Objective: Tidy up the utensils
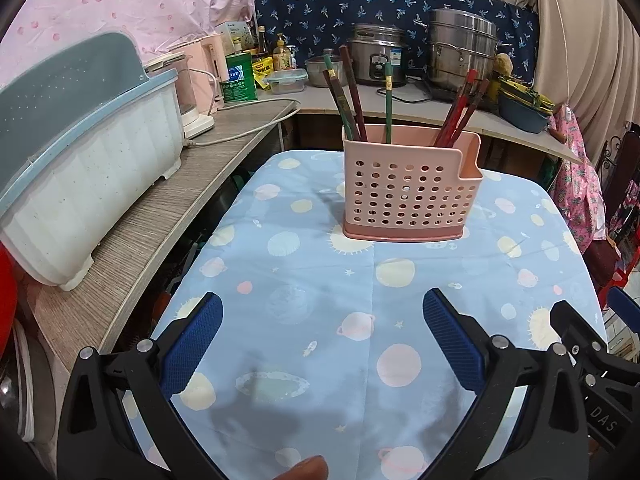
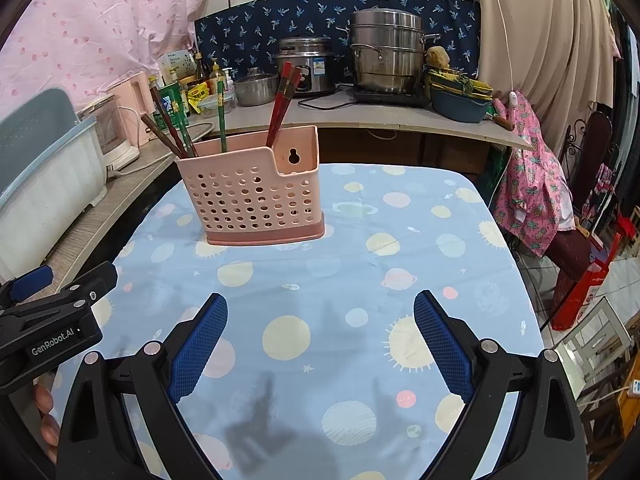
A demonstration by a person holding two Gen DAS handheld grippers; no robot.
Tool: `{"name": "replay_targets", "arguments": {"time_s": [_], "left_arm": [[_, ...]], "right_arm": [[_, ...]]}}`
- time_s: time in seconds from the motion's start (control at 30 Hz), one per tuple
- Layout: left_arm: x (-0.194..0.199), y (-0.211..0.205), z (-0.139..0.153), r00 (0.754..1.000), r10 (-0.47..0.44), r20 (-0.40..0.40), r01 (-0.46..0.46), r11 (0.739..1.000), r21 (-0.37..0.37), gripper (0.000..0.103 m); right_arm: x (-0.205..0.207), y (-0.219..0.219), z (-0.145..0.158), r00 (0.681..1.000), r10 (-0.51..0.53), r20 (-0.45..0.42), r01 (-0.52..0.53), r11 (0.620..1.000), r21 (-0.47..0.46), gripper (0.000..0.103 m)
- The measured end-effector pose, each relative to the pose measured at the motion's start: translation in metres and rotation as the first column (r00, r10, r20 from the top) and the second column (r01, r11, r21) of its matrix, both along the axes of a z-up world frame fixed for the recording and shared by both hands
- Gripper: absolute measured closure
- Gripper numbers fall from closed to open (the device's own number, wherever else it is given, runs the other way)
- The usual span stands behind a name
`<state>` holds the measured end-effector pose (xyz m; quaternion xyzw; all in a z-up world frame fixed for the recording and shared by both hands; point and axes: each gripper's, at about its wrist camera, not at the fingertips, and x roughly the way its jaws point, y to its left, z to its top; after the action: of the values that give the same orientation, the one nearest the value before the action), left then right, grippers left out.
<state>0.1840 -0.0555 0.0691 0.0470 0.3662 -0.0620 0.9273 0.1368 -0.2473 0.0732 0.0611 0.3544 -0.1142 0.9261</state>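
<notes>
A pink perforated plastic utensil holder stood on the blue planet-print tablecloth, chopsticks upright inside. Left gripper and right gripper hovered nearby, both released, empty.

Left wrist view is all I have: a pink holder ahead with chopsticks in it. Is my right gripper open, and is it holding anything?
Observer: The right gripper is open and holds nothing. It is over the tablecloth, short of the pink holder.
Operator: Is anything standing in the holder's low notched corner?
Observer: No. The right wrist view shows that corner's back wall bare, with a keyhole slot in plain sight. The red chopsticks rise just left of the notch.
</notes>
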Motion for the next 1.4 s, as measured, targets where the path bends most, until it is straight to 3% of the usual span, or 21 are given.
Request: {"name": "replay_targets", "arguments": {"time_s": [1.4], "left_arm": [[0.019,0.0,-0.008,0.999,0.034,-0.007,-0.034,0.999,0.037,0.007]], "right_arm": [[0.018,0.002,-0.007,1.0,0.013,-0.018,-0.013,1.0,0.006,0.013]]}}
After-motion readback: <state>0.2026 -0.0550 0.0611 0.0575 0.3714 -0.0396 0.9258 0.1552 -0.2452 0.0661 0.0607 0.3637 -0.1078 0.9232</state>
